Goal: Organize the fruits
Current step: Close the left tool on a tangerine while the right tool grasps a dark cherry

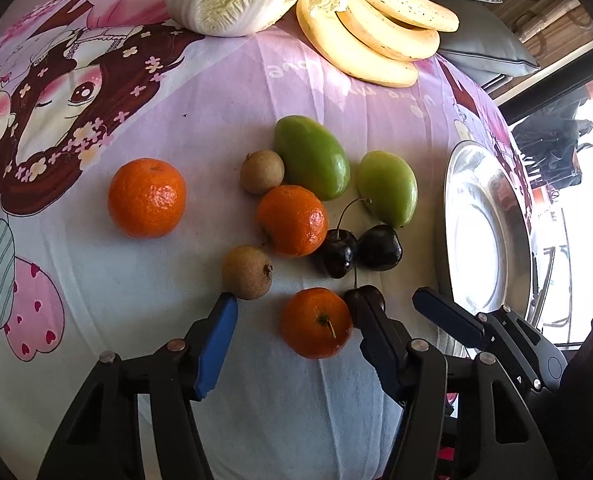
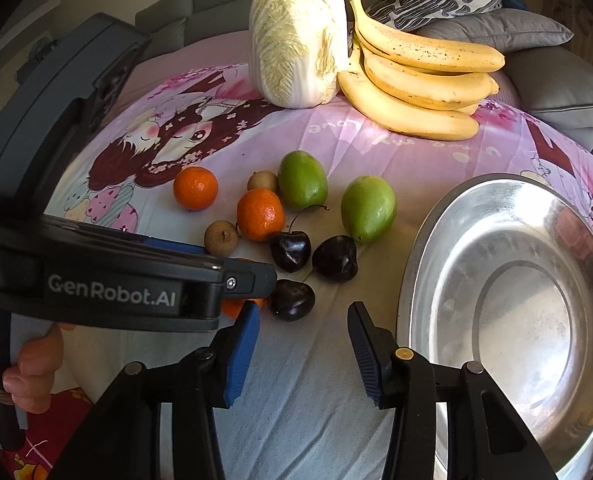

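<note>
Cloth [image 1: 224,92] first: pink-and-white cartoon-print sheet covering the whole work surface, slightly wrinkled near us. Grey sofa cushions [image 2: 504,28] behind it, bright window glare off to the right in the left wrist view.

Our left gripper [image 1: 292,312] sits with jaws partly apart, straddling the nearest mandarin [image 1: 316,322]. The right-hand finger is against the fruit's side; the left-hand pad stands clear of it, so no clamp that we can confirm. A dark cherry [image 1: 370,294] sits just behind that right-hand finger. A longan [image 1: 247,272] is touching the tip of the left-hand finger.

Our right gripper [image 2: 304,316] has jaws partly apart over bare cloth, nothing between them. That same cherry [image 2: 290,300] lies just ahead of its left-hand finger. Steel bowl [image 2: 416,280] sits just right of it, nothing inside.

Further ahead of both: two more mandarins, two cherries, two green mangoes [image 2: 302,180], another longan. Beyond those, bananas [image 2: 416,76] touching a napa cabbage [image 2: 296,40].
</note>
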`<move>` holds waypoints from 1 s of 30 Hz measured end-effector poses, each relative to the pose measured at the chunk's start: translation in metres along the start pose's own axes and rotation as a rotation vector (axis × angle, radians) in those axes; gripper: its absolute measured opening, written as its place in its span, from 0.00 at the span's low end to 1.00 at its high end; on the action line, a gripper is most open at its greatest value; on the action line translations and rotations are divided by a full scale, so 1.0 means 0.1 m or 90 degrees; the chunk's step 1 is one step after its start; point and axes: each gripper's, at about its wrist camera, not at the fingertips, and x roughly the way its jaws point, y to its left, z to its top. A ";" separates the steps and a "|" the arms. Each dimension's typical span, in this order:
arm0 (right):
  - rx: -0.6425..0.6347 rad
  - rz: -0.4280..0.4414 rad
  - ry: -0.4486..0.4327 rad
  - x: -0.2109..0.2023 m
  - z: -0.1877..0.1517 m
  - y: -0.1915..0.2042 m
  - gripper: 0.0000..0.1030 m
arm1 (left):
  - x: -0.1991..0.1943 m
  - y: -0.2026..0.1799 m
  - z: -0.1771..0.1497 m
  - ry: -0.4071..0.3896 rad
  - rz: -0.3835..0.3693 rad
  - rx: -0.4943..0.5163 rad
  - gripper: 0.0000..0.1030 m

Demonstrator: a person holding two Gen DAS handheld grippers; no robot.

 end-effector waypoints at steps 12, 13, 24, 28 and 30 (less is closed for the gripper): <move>-0.002 -0.003 0.000 0.01 0.01 0.00 0.47 | 0.00 -0.01 -0.02 0.000 -0.036 0.004 0.36; -0.003 -0.003 0.001 0.01 0.01 0.00 0.47 | -0.01 0.00 -0.03 -0.002 -0.033 0.004 0.36; -0.025 0.000 0.010 0.10 0.05 0.10 0.42 | -0.18 0.30 -0.09 -0.032 0.013 -0.021 0.36; -0.027 -0.005 0.018 0.16 0.08 0.12 0.42 | -0.19 0.37 -0.11 -0.028 0.005 -0.034 0.36; -0.028 -0.008 0.022 0.19 0.09 0.13 0.39 | -0.19 0.37 -0.12 -0.026 0.005 -0.037 0.36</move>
